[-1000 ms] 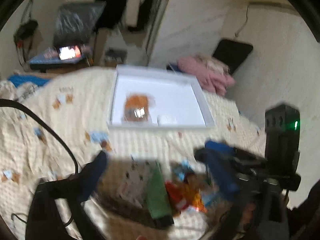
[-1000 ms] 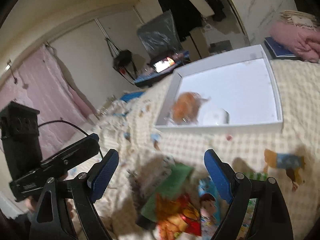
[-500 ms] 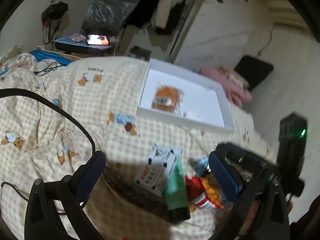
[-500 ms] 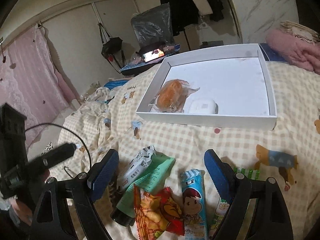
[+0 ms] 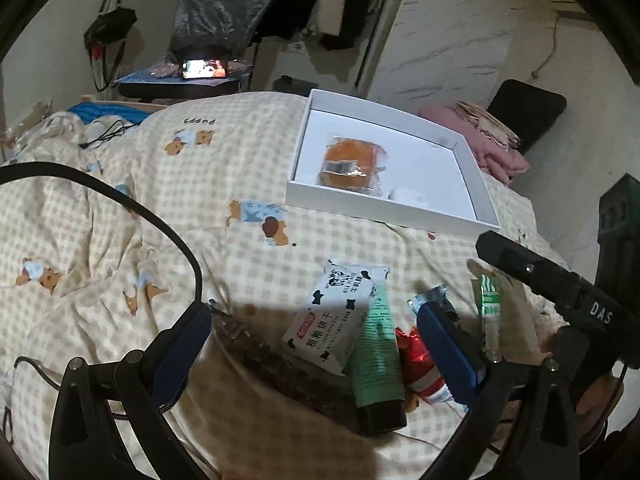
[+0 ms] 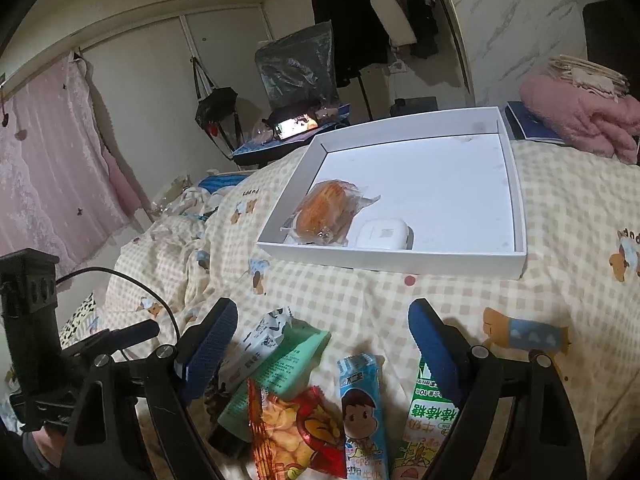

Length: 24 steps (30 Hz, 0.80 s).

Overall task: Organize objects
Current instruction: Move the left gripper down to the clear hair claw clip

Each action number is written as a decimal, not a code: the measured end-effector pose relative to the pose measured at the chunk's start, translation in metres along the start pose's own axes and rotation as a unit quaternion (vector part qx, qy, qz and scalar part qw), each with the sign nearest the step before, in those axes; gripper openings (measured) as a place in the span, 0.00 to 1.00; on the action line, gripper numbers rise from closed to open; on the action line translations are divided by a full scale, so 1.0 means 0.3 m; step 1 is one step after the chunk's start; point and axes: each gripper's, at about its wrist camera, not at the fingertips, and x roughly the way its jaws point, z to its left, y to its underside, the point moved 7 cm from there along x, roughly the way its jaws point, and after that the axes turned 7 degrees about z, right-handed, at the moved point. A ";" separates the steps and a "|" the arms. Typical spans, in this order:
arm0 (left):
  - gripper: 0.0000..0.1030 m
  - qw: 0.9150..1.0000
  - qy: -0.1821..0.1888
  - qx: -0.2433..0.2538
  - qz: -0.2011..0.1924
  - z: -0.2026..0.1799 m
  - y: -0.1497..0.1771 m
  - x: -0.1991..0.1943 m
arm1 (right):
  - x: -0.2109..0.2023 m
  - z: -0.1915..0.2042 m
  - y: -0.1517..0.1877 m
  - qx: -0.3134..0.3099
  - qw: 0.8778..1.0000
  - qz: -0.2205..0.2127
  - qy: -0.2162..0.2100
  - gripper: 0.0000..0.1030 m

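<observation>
A pile of snacks lies on the checked bedcover: a white cow-print biscuit pack (image 5: 340, 316) (image 6: 260, 344), a green tube (image 5: 378, 360) (image 6: 280, 368), a red snack bag (image 5: 416, 364) (image 6: 292, 432), a blue candy bar (image 6: 362, 408) and a green-white stick pack (image 5: 490, 308) (image 6: 424, 420). My left gripper (image 5: 314, 312) hovers open over the biscuit pack and tube. My right gripper (image 6: 323, 308) is open above the red bag and candy bar. Beyond them, the white box (image 5: 384, 208) (image 6: 392, 268) holds a wrapped orange bun (image 5: 350, 162) (image 6: 324, 214) and a white case (image 6: 382, 234).
A black cable (image 5: 160, 224) loops over the cover at the left. Pink folded blankets (image 6: 580, 120) lie past the box on the right. A lit screen (image 5: 202, 68) and hanging clothes stand behind the bed. Rumpled bedding fills the left side.
My left gripper has sunk and tilted down toward the snack pile, which now sits sharp between its fingers. The right gripper has stayed nearly in place, still wide open.
</observation>
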 end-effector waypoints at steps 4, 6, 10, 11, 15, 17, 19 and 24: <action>1.00 1.000 0.006 -0.005 0.005 0.006 0.001 0.007 | 0.018 -0.001 0.005 0.000 1.000 0.008 -0.004 0.86; 1.00 1.000 0.008 -0.005 0.007 0.005 0.003 0.008 | 0.026 -0.001 0.008 0.000 1.000 0.011 -0.005 0.86; 0.99 0.999 0.023 -0.012 0.048 -0.003 0.024 0.047 | 0.023 -0.004 0.009 0.004 1.000 0.009 -0.011 0.86; 0.99 0.998 -0.011 -0.018 0.063 0.016 0.034 0.064 | 0.016 -0.005 0.007 0.009 1.000 0.002 -0.014 0.86; 0.99 0.995 0.004 -0.057 0.082 0.059 0.047 0.090 | -0.033 -0.021 -0.017 0.028 0.999 -0.036 -0.027 0.86; 0.99 0.994 0.016 -0.070 0.087 0.069 0.055 0.095 | -0.036 -0.028 -0.020 0.032 0.999 -0.037 -0.023 0.86; 0.99 0.993 0.021 -0.077 0.092 0.075 0.062 0.101 | -0.026 -0.024 -0.017 0.030 0.999 -0.030 -0.018 0.86; 0.99 0.991 0.026 -0.085 0.104 0.083 0.064 0.119 | -0.001 0.007 -0.002 0.007 1.000 -0.014 -0.016 0.86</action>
